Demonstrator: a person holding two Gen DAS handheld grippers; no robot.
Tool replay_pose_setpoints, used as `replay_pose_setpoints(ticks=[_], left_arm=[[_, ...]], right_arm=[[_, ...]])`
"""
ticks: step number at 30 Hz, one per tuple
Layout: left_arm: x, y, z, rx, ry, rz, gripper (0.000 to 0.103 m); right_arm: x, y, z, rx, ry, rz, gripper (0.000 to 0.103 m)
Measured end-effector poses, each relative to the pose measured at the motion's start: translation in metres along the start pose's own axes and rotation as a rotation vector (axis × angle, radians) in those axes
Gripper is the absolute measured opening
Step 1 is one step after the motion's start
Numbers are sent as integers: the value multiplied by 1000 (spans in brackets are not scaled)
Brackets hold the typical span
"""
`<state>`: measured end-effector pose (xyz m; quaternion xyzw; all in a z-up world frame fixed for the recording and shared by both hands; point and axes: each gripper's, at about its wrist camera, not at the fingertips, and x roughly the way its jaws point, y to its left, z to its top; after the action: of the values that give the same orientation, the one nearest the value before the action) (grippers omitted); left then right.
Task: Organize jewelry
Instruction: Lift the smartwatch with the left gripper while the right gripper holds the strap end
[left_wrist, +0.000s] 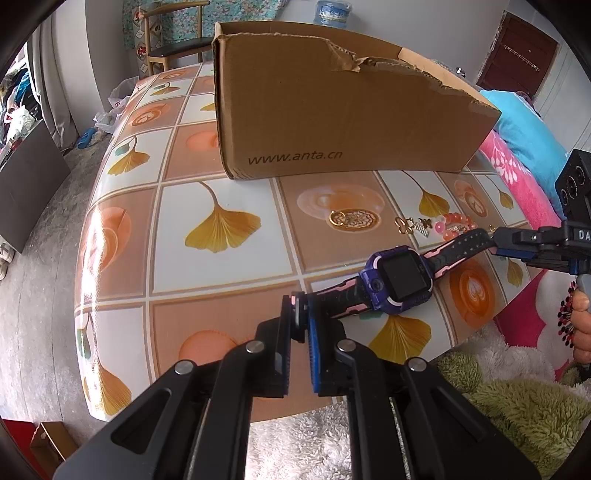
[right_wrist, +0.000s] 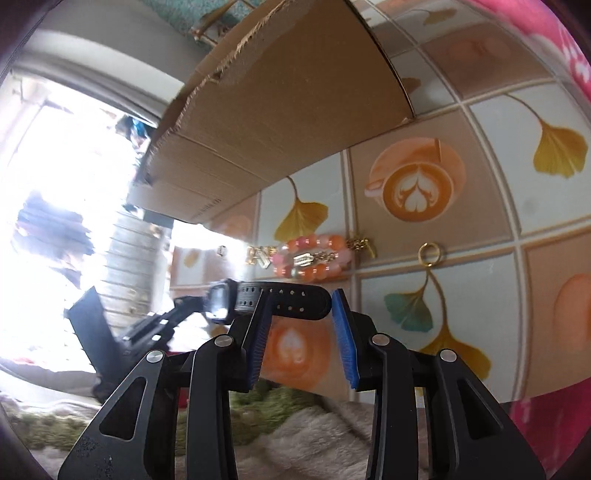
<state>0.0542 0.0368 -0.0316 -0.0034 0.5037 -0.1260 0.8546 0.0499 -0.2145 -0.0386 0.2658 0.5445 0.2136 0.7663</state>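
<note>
Blue ribbed pads line both claws. The left gripper (left_wrist: 303, 317) is pinched nearly closed on one end of the watch (left_wrist: 400, 281), the black and pink strap clamped between its pads, so the purple case with its dark screen hangs just beyond the fingertips, above the table (left_wrist: 221, 269). The far strap runs on from the case toward the right gripper (left_wrist: 496, 242), which meets it from the other side; in the right wrist view the right gripper (right_wrist: 302, 300) stands partly open, the perforated strap end lying across the gap between its pads. One pad touches the strap's near edge, the other stands just off the tip, so I cannot say it is truly gripped.

Just past the strap, further from both claws, the rest of the jewelry lies on the tabletop: a beaded bracelet (right_wrist: 314, 256) of orange and pink beads, with gold charms (right_wrist: 260, 255) beside it toward the left gripper's side, and a small gold ring (right_wrist: 428, 254) on its other side, a little apart. From the left wrist view a gold hoop (left_wrist: 337, 218) also rests on a printed coffee cup in the cloth.

Beyond all that, well ahead of the left claw, stands a cardboard box (left_wrist: 332, 110) with a torn upper edge and printed web address. A person's hand (left_wrist: 581, 325) holds the right gripper's handle at the edge, over a pink floral blanket (left_wrist: 517, 177).
</note>
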Motion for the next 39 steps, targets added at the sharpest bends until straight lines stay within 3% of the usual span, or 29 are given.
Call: replay_pose_setpoints(ticks=[5,12,18,23,28,39], left_arm=[[0,0,0,-2,-1,-1,8],[0,0,0,4,-2,0,8],[0,1,0,8,-10,0,8],[-1,1,-1,9,-13,-2,8],[0,1,-1,10,-15,-3,8],[-1,1,-1,13,-20,-7,8]], right_arm=[[3,-6,1,80,23,149,34],[17,-29,-6,301,63,453,38],[13,-35,-3,386,17,595,40],[18,-27,5,367,8,580,40],[21,-16,10,327,1,472,36],[25,25,21,181,-54,189,7]])
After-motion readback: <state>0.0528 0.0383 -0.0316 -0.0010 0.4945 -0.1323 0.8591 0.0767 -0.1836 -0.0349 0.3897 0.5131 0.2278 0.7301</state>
